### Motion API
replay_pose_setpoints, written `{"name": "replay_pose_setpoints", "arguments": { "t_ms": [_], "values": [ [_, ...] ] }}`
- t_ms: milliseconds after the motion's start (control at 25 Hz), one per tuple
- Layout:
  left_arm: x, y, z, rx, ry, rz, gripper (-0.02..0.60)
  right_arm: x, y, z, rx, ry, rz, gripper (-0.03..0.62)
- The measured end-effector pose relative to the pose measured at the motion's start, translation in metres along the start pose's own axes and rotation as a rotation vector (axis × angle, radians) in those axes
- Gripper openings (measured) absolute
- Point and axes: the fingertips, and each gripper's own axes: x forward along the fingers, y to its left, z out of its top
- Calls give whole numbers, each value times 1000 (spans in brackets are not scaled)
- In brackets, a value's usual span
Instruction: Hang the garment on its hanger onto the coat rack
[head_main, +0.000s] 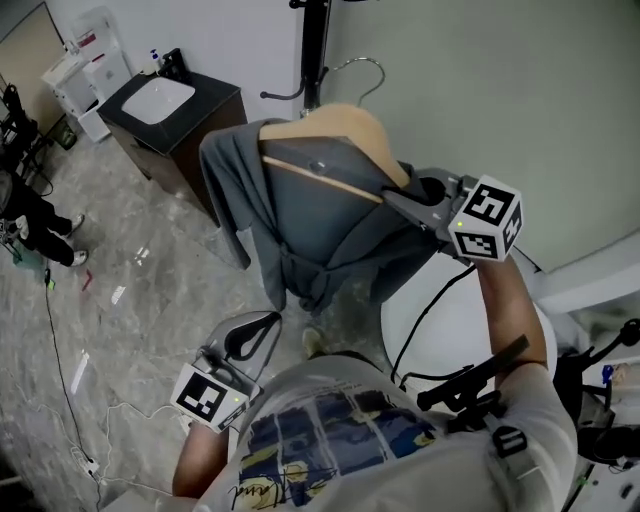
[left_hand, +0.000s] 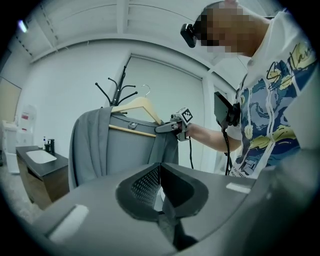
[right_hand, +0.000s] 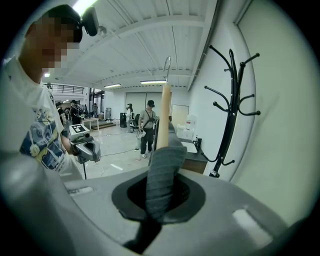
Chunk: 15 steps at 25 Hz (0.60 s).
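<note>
A grey garment hangs on a wooden hanger with a metal hook. My right gripper is shut on the hanger's right shoulder through the grey cloth and holds it up in the air. The right gripper view shows the cloth and the hanger's wood pinched between the jaws. The black coat rack stands just behind the hanger against the wall, and its hooks are to the right of the hanger. My left gripper is low at the left, shut and holding nothing.
A dark cabinet with a white sink stands left of the rack. A white round table is below my right arm. Cables lie on the marble floor. People stand far back in the room.
</note>
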Motion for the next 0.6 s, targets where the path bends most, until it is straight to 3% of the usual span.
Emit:
{"name": "replay_pose_setpoints", "arguments": {
  "t_ms": [600],
  "values": [
    [65, 81, 13, -18, 0, 168, 8, 105, -197, 44, 19, 14, 85, -3]
  ]
}}
